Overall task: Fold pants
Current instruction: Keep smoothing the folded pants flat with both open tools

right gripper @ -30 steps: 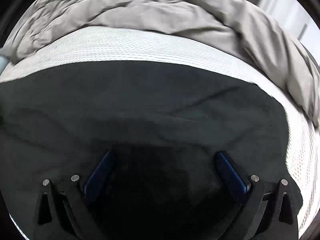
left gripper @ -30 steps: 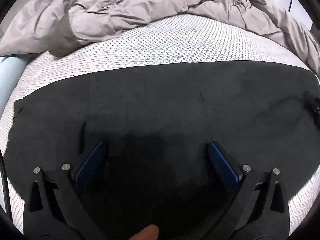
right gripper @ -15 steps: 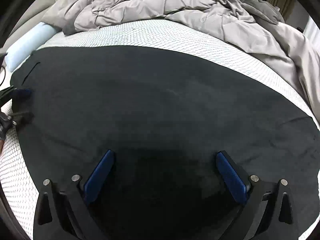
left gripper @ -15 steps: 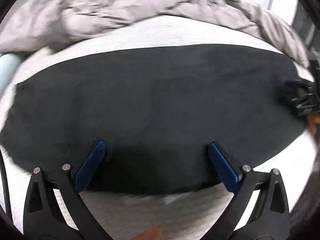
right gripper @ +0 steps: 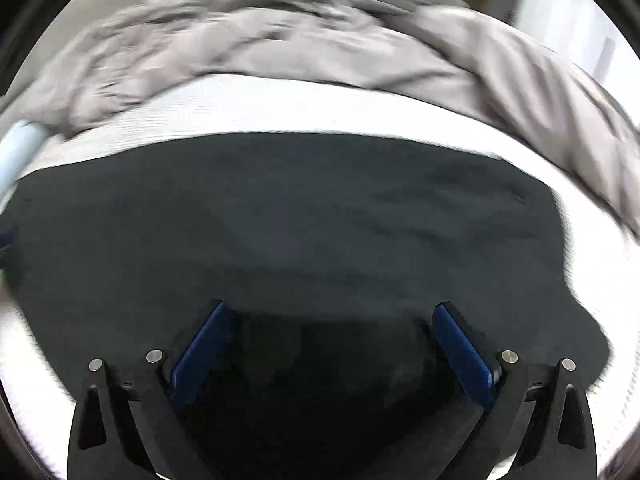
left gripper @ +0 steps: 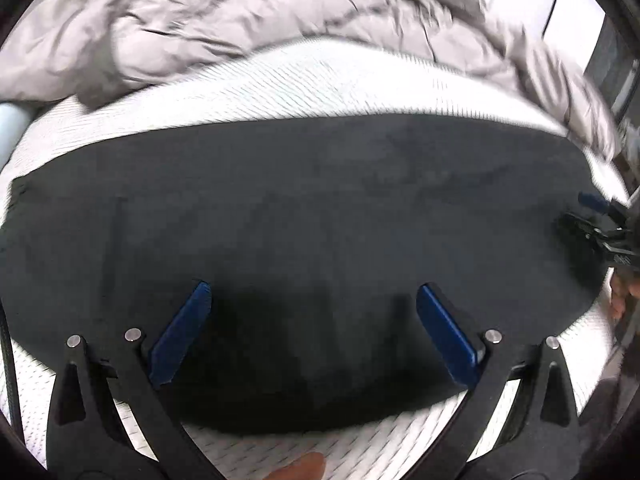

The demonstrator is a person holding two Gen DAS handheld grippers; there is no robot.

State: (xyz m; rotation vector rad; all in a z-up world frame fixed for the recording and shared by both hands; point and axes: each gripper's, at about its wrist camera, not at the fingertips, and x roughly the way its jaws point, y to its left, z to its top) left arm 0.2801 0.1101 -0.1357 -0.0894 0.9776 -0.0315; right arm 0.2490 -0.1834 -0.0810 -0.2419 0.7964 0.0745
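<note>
The black pants [left gripper: 312,216] lie flat across the white mesh-textured bed [left gripper: 320,80], spread from side to side. A rumpled grey duvet [left gripper: 200,20] is bunched behind them. The left claw [left gripper: 312,304] is spread wide above the near edge of the pants, holding nothing. The right claw [right gripper: 328,320] is likewise spread wide and empty over the dark fabric. Both views are motion-blurred.

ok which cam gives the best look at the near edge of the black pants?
Left wrist view: the near edge of the flat black fabric pants curves across the white mesh mattress between the open left gripper fingers. In the right wrist view, the open right gripper frame covers that edge.
</note>
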